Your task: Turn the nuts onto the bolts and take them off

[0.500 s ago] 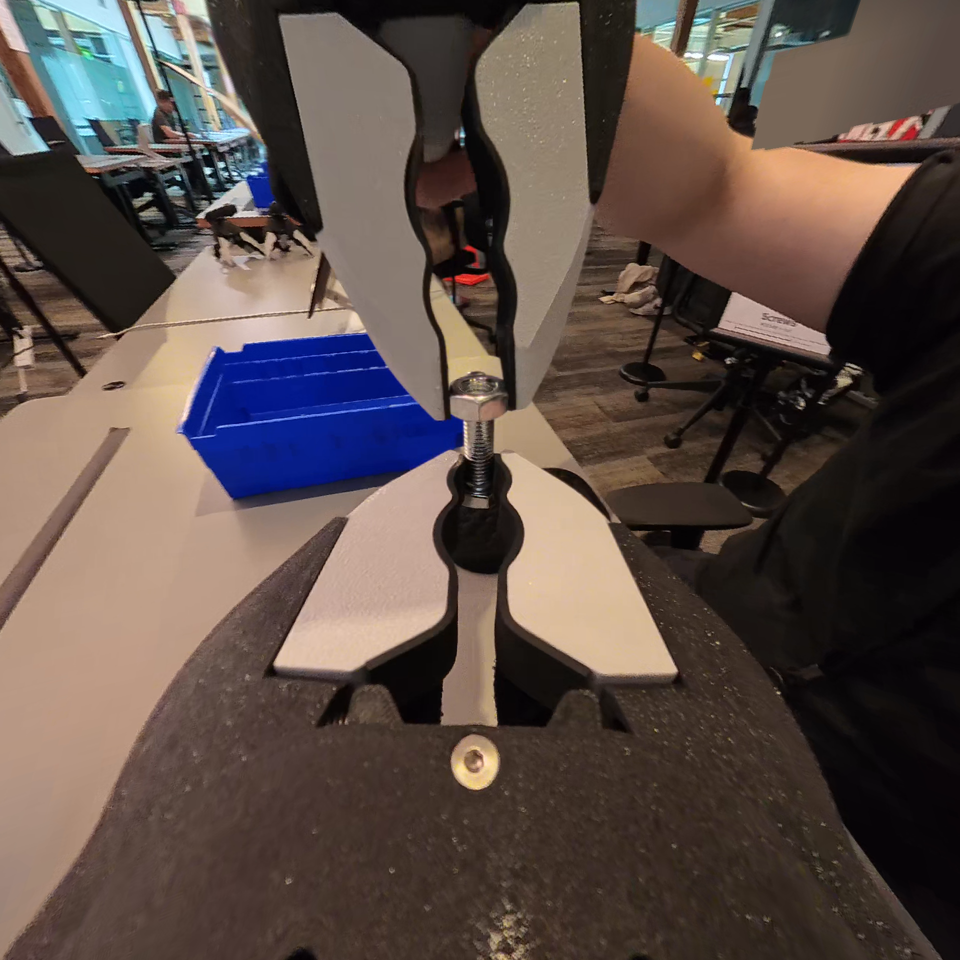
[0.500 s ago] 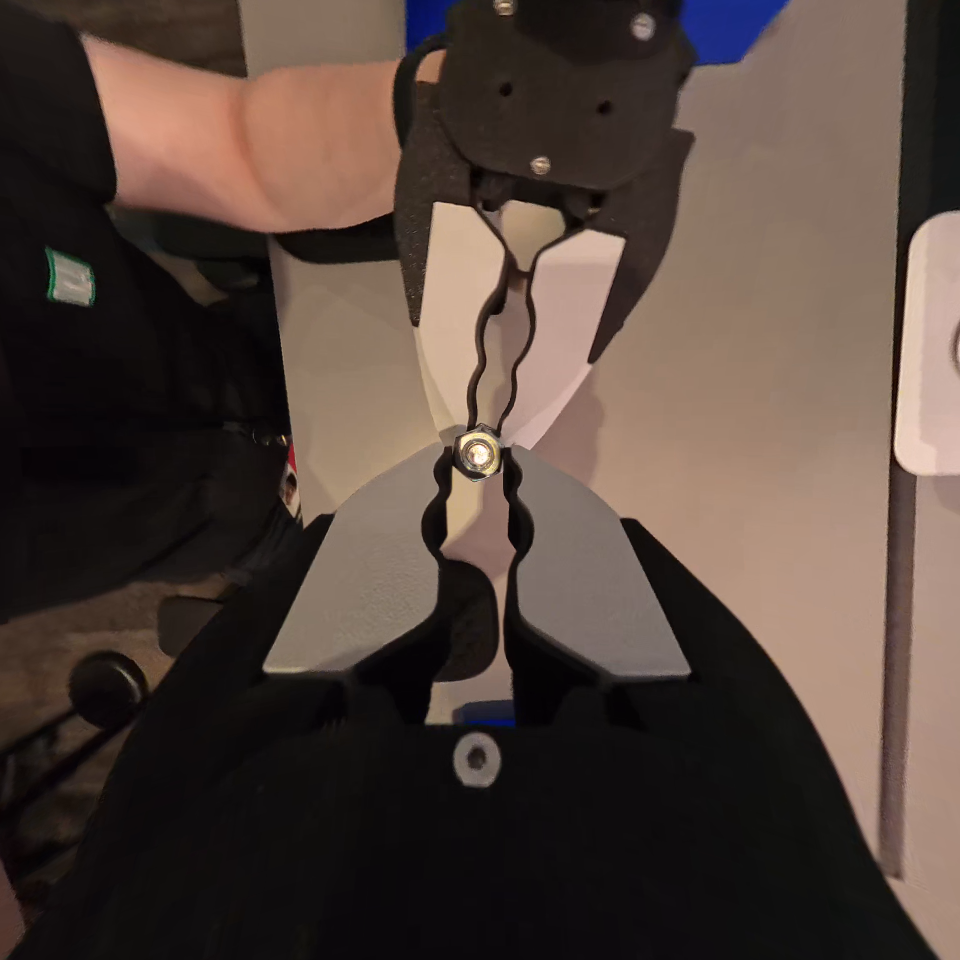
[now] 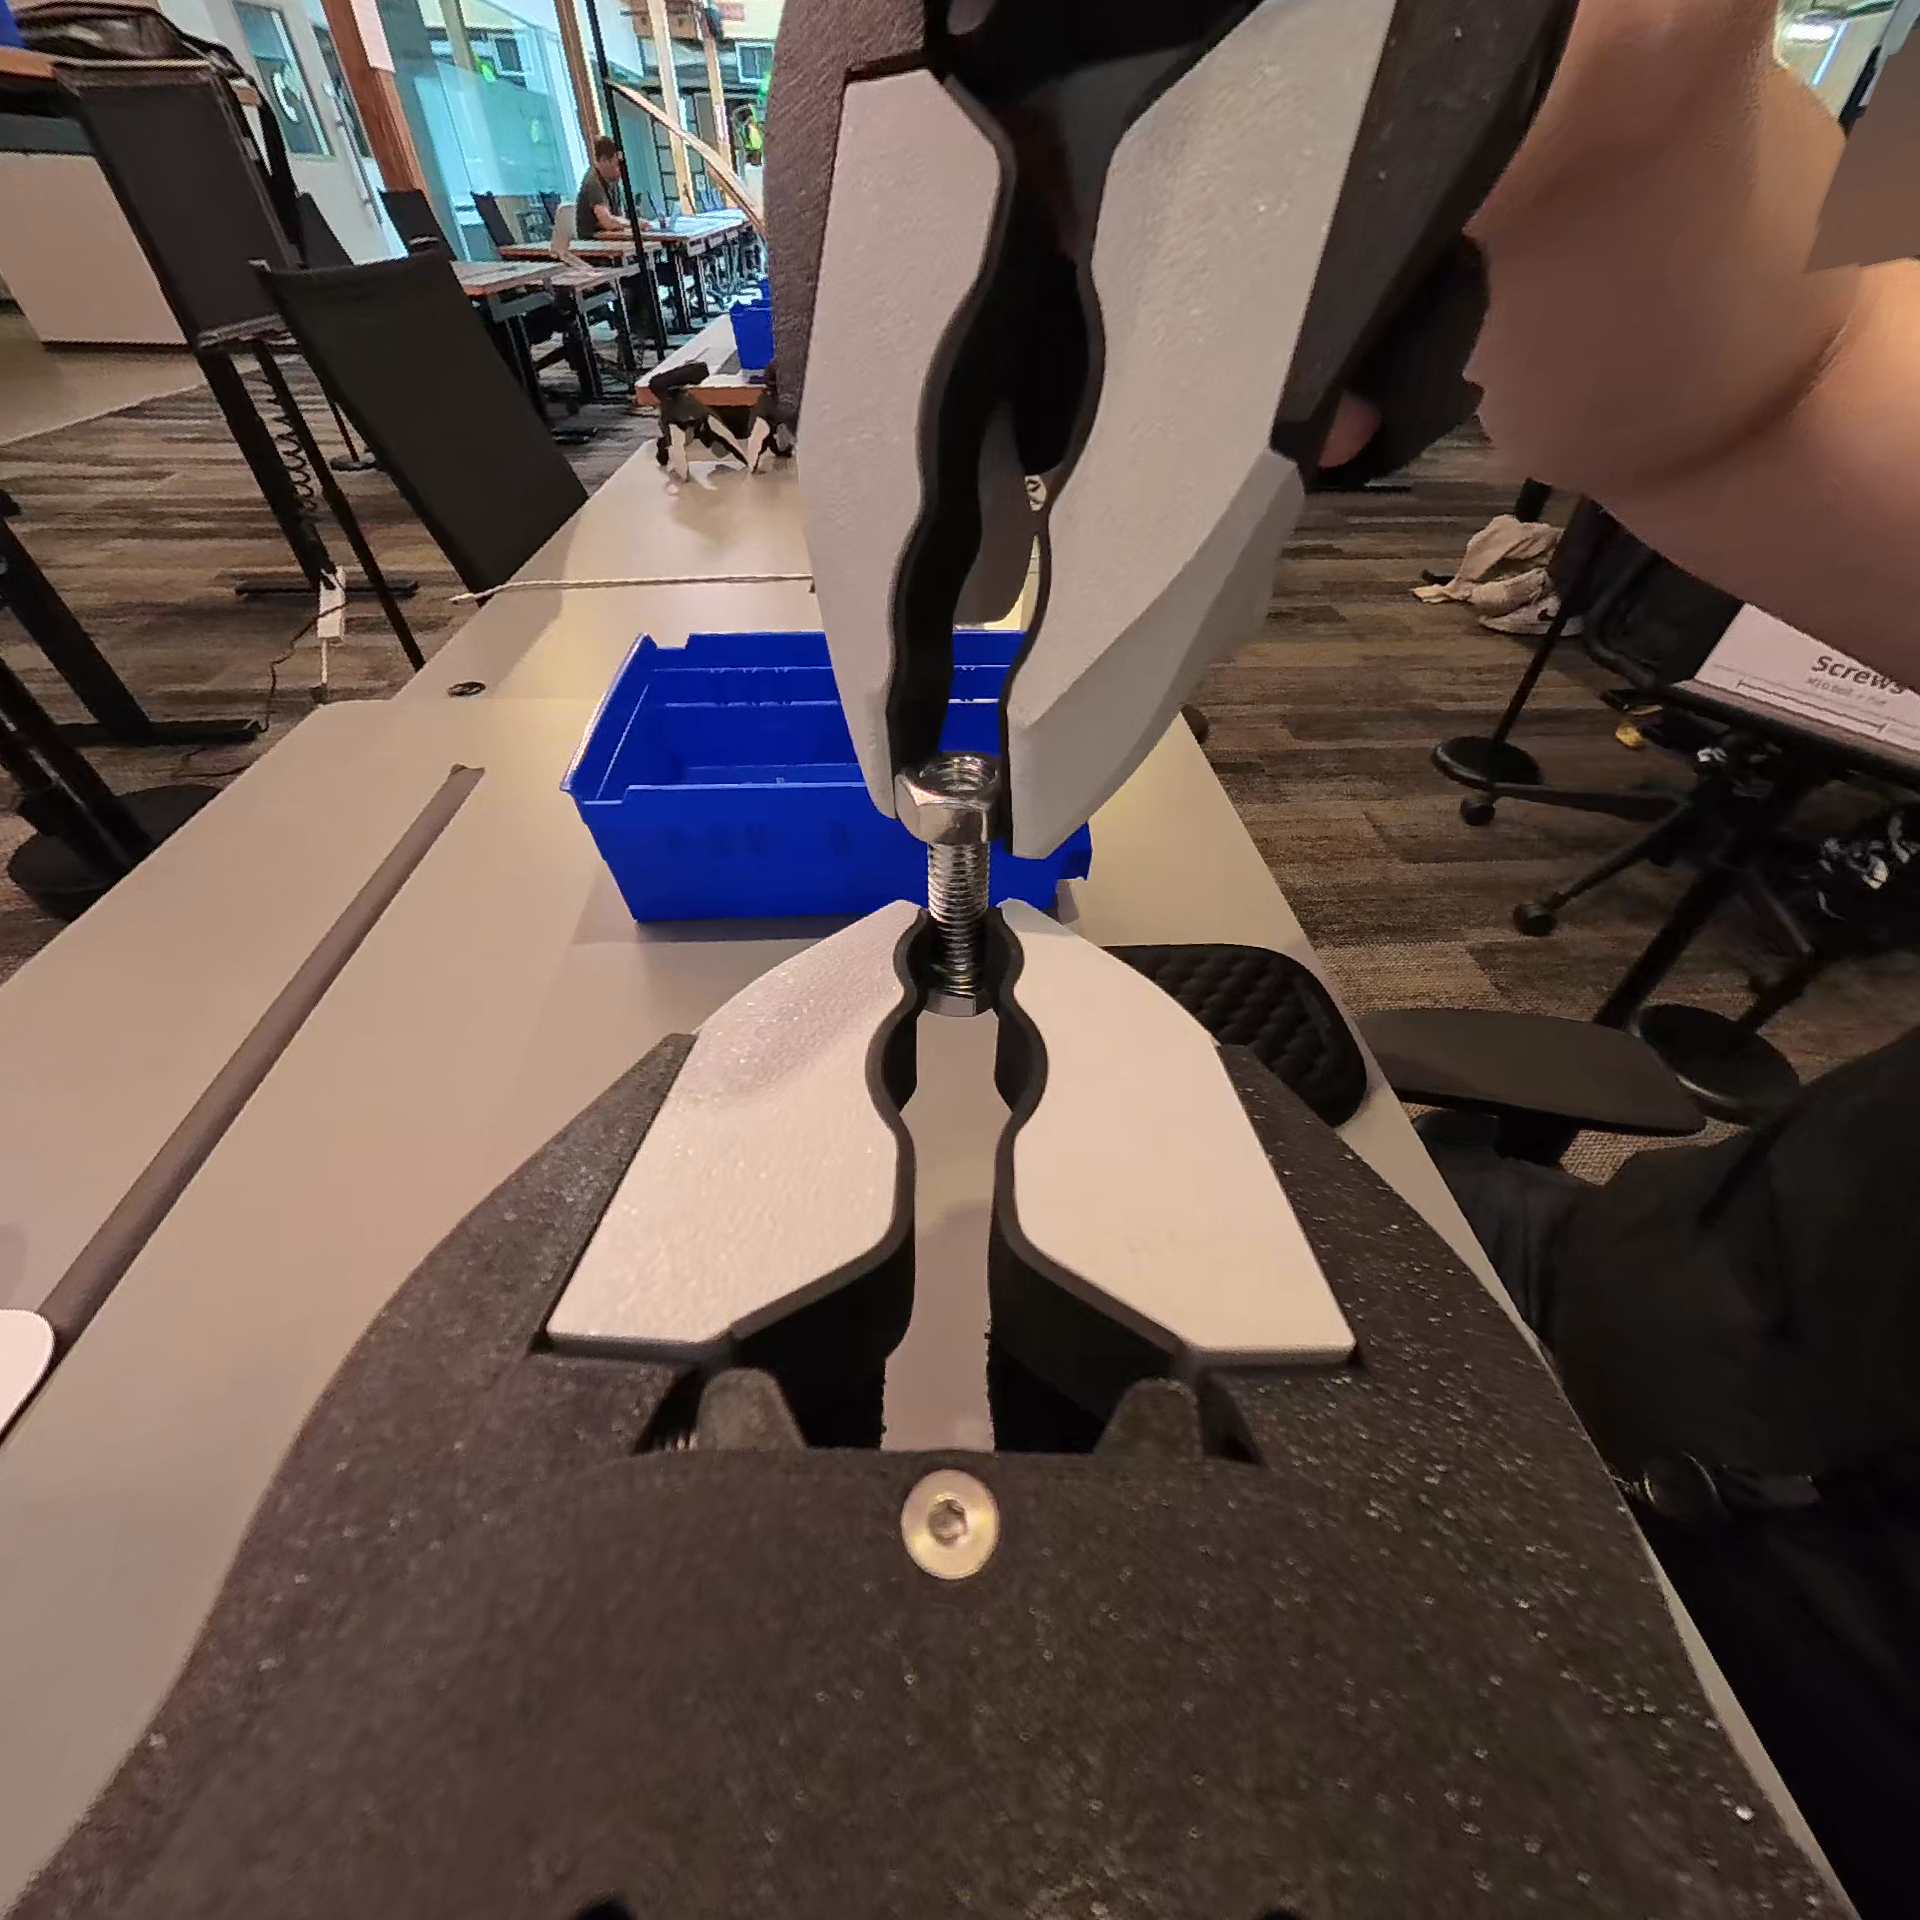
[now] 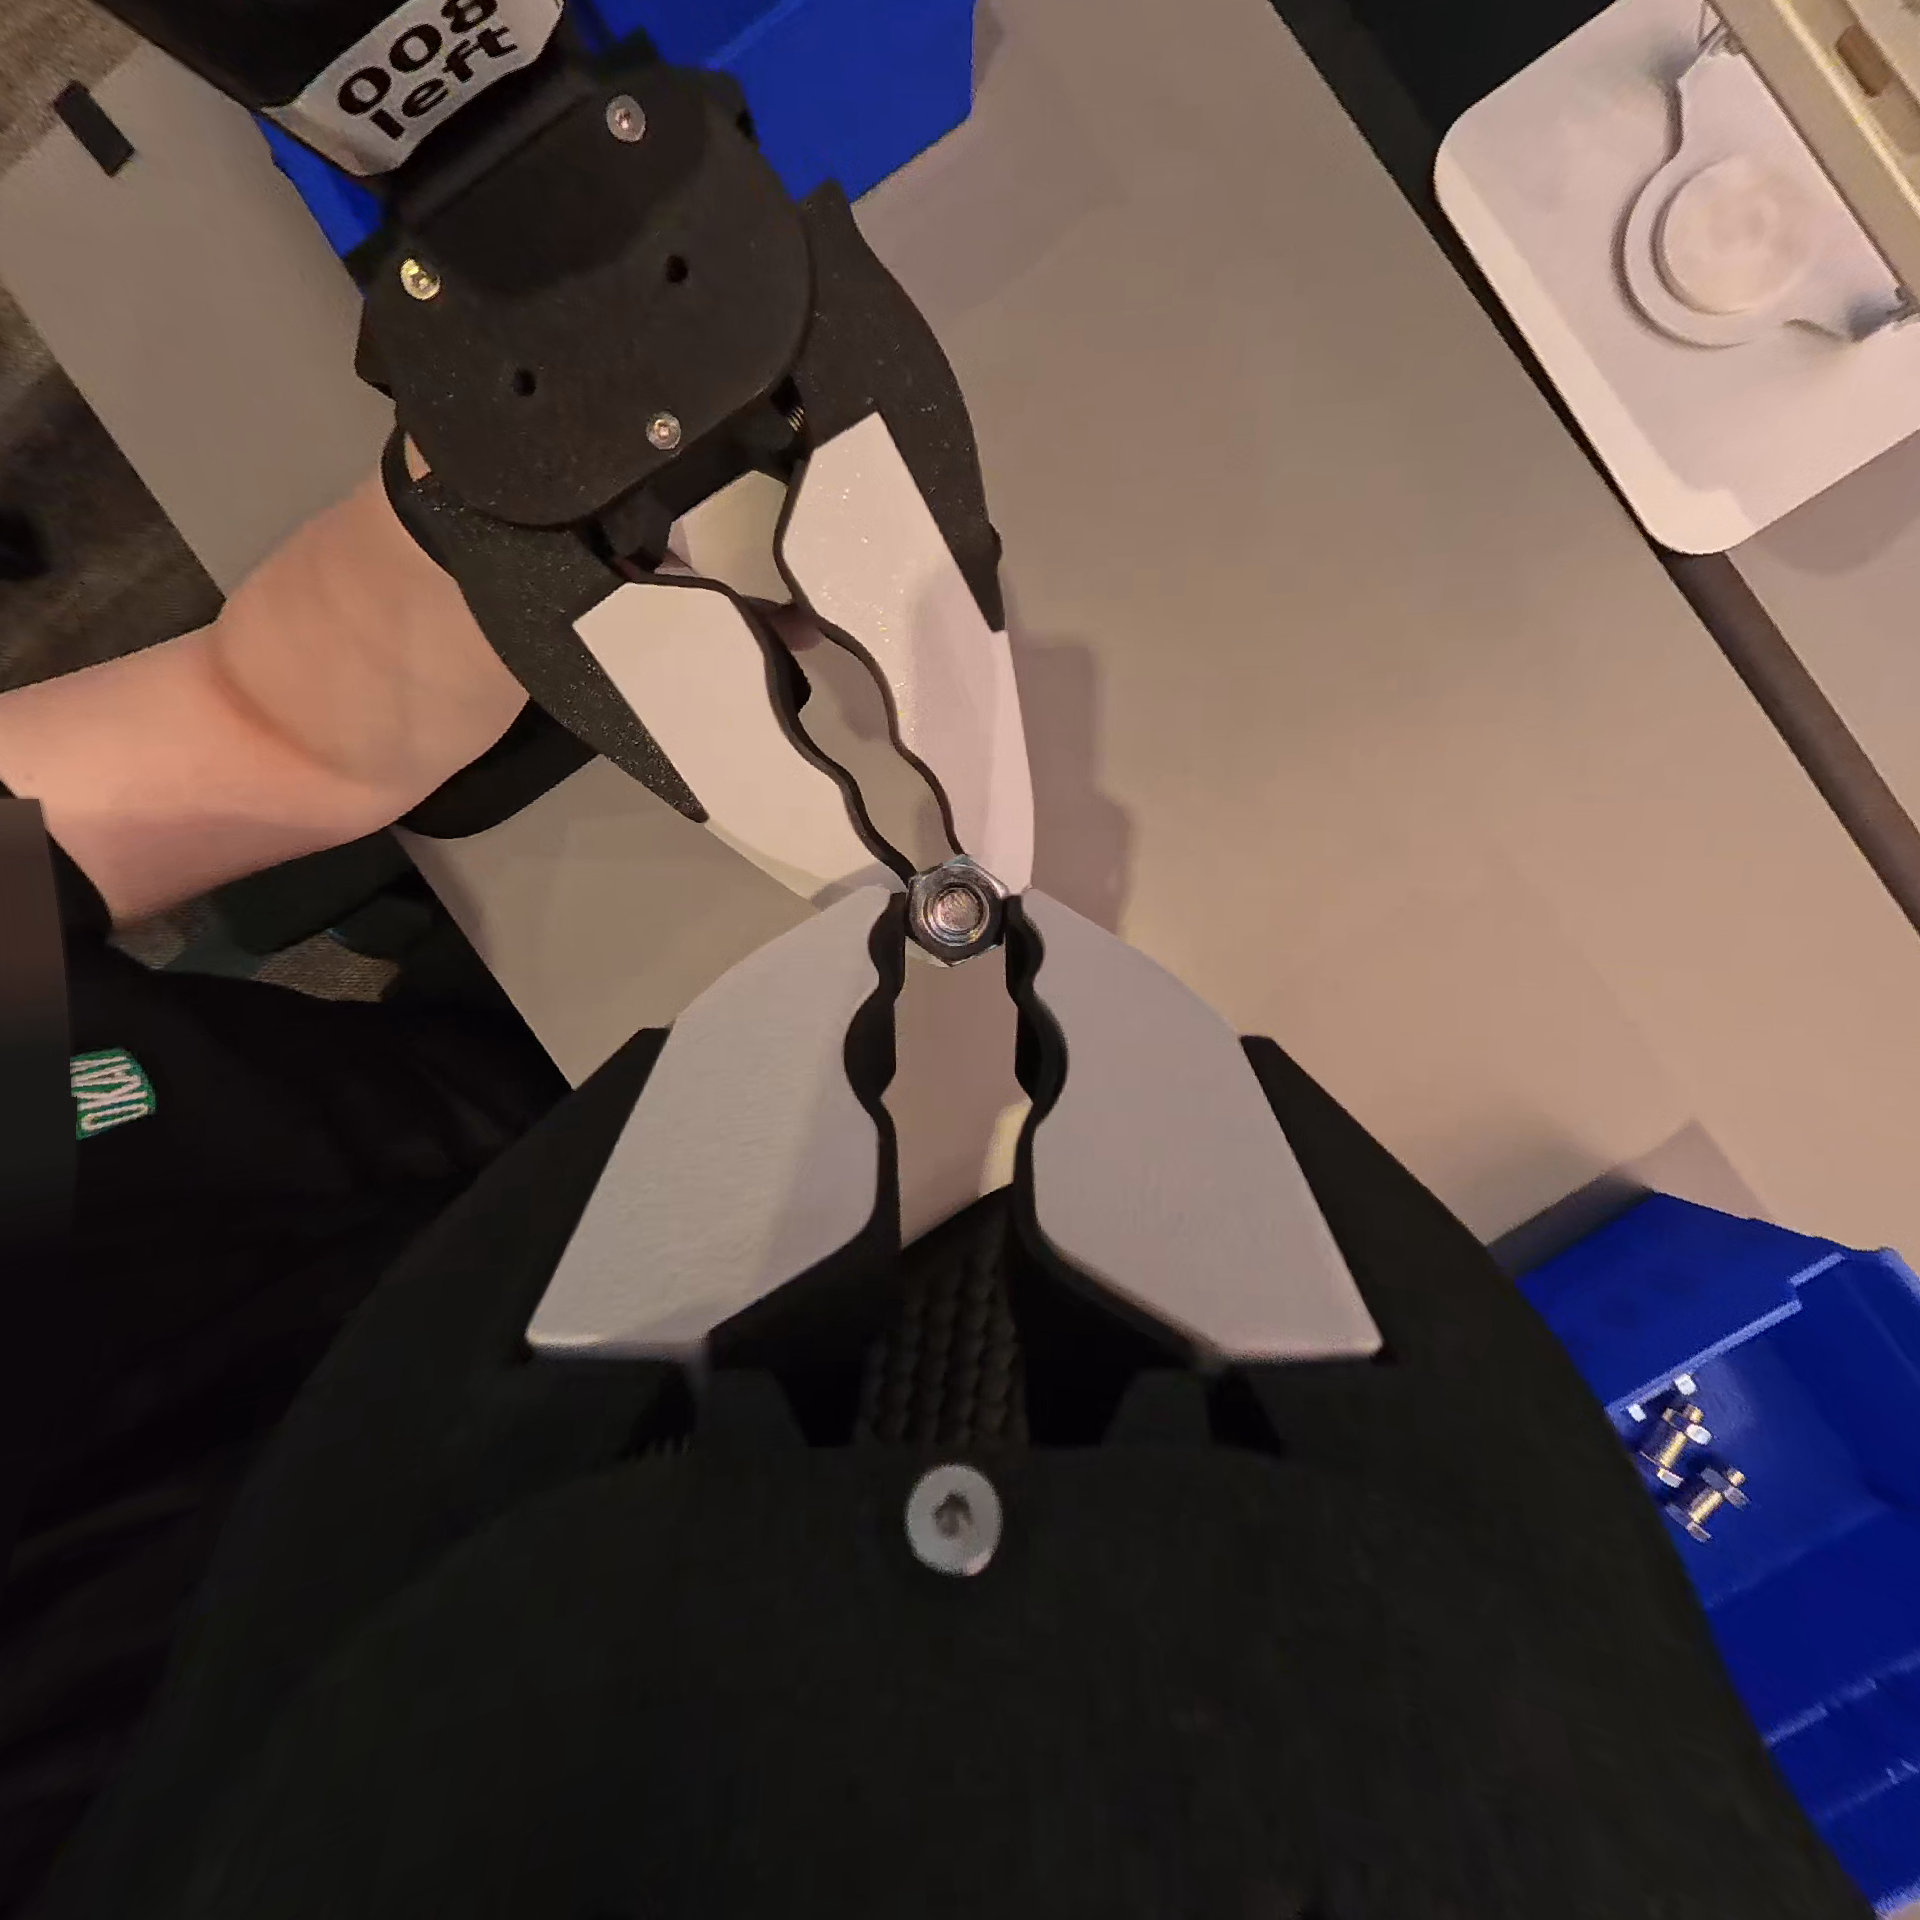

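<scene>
Shiny metal nut (image 3: 951, 800), glossy plastic bin (image 3: 727, 831)

Silver hex nut (image 3: 948, 795) sits atop upright threaded bolt (image 3: 954, 914).

1. The left wrist view sits low behind the left gripper (image 3: 956, 935) and looks level along the worktop (image 3: 312, 1039) toward its far edge and the room behind.
2. The right wrist view sits above the right gripper (image 4: 951, 940) and looks straight down on the worktop (image 4: 1299, 727).
3. Both are very near the fingertips.
4. Both show the bolt (image 3: 954, 894) with the nut (image 3: 948, 798) (image 4: 954, 914), the other gripper, and a blue bin (image 3: 748, 810) (image 4: 1766, 1507).
</scene>
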A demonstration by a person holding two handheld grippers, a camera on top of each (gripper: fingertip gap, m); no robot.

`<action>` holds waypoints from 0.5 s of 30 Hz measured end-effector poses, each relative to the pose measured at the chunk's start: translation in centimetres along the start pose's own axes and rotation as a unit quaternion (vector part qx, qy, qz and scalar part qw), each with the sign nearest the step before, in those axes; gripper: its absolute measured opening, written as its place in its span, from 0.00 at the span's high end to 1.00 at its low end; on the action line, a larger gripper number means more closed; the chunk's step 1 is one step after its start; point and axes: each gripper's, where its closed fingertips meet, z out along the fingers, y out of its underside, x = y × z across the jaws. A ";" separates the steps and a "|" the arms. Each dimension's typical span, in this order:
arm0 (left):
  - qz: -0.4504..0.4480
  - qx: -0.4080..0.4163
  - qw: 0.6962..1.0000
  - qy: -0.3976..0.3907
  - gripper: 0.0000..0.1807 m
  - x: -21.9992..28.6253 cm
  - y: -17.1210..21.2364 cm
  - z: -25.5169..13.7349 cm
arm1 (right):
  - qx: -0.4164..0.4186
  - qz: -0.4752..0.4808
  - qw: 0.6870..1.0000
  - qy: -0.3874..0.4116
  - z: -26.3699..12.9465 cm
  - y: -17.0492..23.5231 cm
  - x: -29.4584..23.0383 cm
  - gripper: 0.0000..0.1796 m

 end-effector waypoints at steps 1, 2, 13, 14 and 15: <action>-0.001 0.000 1.000 0.003 0.95 0.0 0.0 0.0 | -0.001 -0.003 1.000 0.003 0.0 0.0 0.0 0.90; -0.003 0.001 1.000 0.005 0.95 0.1 0.0 0.0 | -0.003 -0.006 1.000 0.005 0.0 0.1 0.0 0.90; -0.011 -0.004 0.995 0.104 0.95 2.5 0.8 -0.1 | -0.002 -0.298 0.954 -0.022 -2.0 0.2 -1.8 0.76; -0.011 -0.002 0.994 0.109 0.95 2.6 0.9 -0.1 | -0.011 -0.337 0.941 -0.007 -2.0 0.6 -1.5 0.74; -0.011 0.000 0.993 0.119 0.95 2.8 0.9 -0.1 | -0.018 -0.361 0.932 -0.003 -1.9 0.9 -1.3 0.74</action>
